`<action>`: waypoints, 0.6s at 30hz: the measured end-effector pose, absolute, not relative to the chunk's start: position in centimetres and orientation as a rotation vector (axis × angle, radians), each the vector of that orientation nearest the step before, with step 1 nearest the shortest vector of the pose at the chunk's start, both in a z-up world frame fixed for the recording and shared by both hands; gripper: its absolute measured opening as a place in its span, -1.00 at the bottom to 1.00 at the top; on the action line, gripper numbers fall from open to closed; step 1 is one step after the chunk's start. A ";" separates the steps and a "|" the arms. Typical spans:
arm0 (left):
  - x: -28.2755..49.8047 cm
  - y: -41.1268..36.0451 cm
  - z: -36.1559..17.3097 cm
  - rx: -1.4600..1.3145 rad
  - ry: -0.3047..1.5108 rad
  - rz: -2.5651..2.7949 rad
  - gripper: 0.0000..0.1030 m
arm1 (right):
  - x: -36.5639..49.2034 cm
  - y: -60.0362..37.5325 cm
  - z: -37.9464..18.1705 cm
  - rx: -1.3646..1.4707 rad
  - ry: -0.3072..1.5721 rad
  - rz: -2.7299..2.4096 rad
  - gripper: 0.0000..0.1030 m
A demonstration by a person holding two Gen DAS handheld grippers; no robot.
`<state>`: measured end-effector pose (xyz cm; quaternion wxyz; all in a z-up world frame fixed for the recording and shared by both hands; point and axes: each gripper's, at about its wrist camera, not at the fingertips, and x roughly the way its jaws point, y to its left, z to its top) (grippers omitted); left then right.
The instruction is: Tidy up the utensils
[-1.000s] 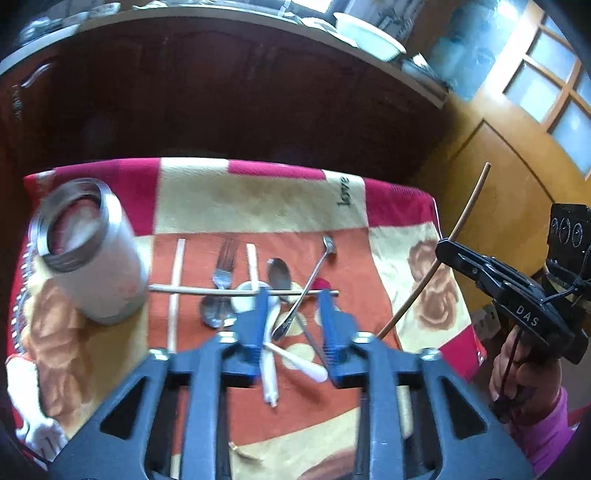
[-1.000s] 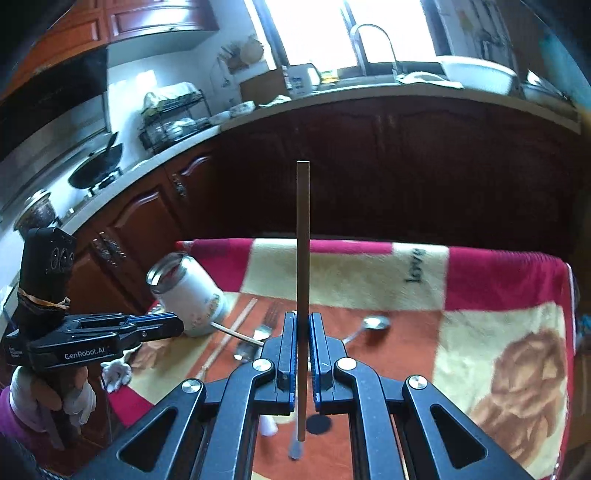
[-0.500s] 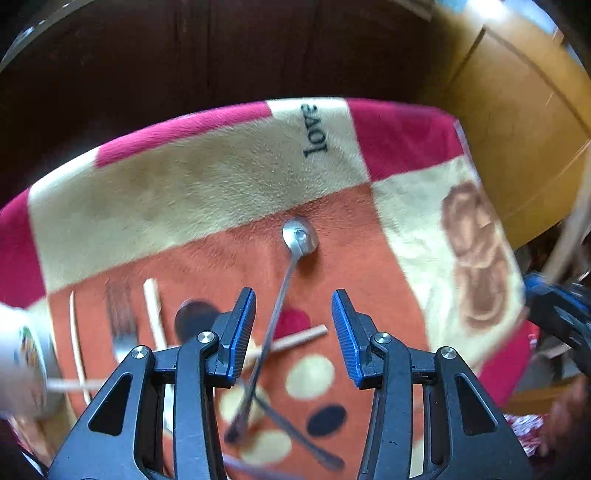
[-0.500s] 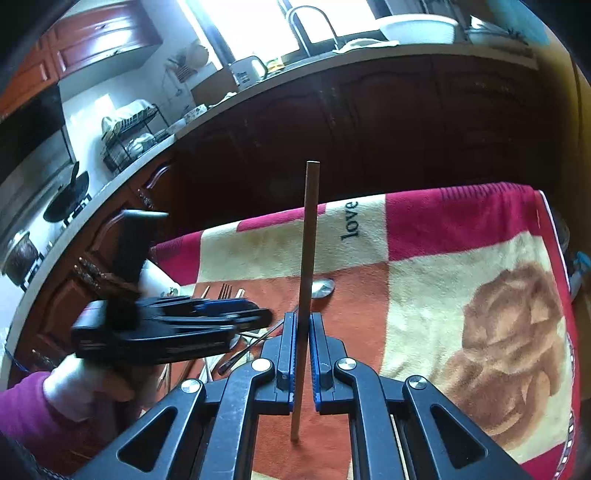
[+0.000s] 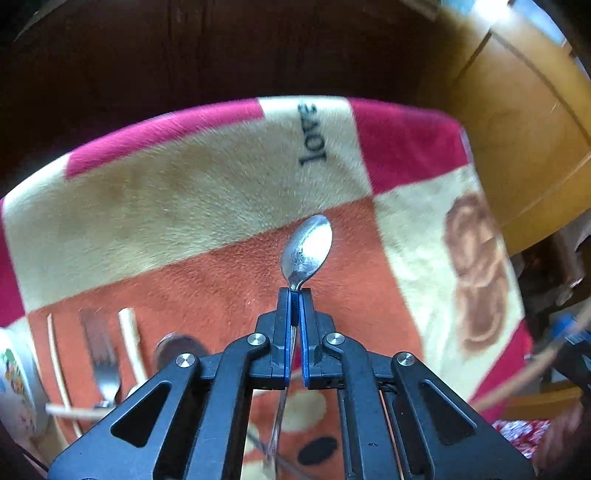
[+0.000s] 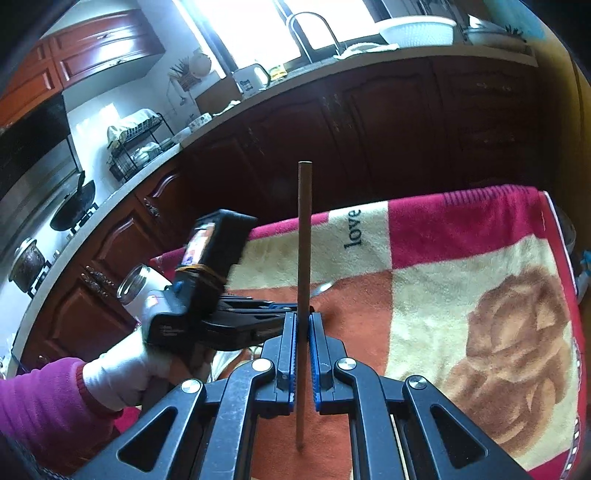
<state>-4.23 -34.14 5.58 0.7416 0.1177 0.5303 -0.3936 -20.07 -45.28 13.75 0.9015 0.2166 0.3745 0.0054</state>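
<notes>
Blue pads line my left gripper [image 5: 294, 295], and they are pressed tight on the thin neck of a shiny steel spoon [image 5: 306, 251]; its bowl stands just past the tips, and its handle runs back between the black fingers toward the camera. The spoon sits over the orange patch of a fuzzy blanket [image 5: 184, 192] checked in cream, crimson and orange, with the word "love" printed on a cream square.

My right gripper [image 6: 303, 321] is clamped on a long brown wooden chopstick [image 6: 304, 229]. The stick stands upright, its blunt top rising well above the tips against dark wood cabinets [image 6: 388, 129], its lower end hanging below the pads over the orange cloth.

Off to the left side of the left wrist view lie a blurred steel fork [image 5: 101, 362], pale wooden chopsticks [image 5: 129, 339] and the edge of a white printed cylindrical container [image 5: 14, 391] at the frame border. From the right wrist view that container [image 6: 142, 291] shows its open steel rim, behind the left gripper's black body [image 6: 207, 306], which my white-gloved hand [image 6: 118, 373] in a magenta sleeve grips.

Further out, a counter carries a white bowl [image 6: 417, 29] and a dish rack [image 6: 138, 144].
</notes>
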 end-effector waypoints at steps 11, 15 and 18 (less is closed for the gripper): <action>-6.8 -24.0 17.4 0.023 0.977 -0.908 -0.98 | -18.4 -41.5 19.2 0.351 0.690 0.070 -0.89; -7.0 -21.3 19.8 0.015 0.923 -0.876 -0.98 | -17.2 -39.7 21.1 0.305 0.655 0.083 -0.89; -7.0 -20.4 19.4 0.012 0.937 -0.859 -0.98 | -17.0 -39.0 21.6 0.291 0.648 0.083 -0.89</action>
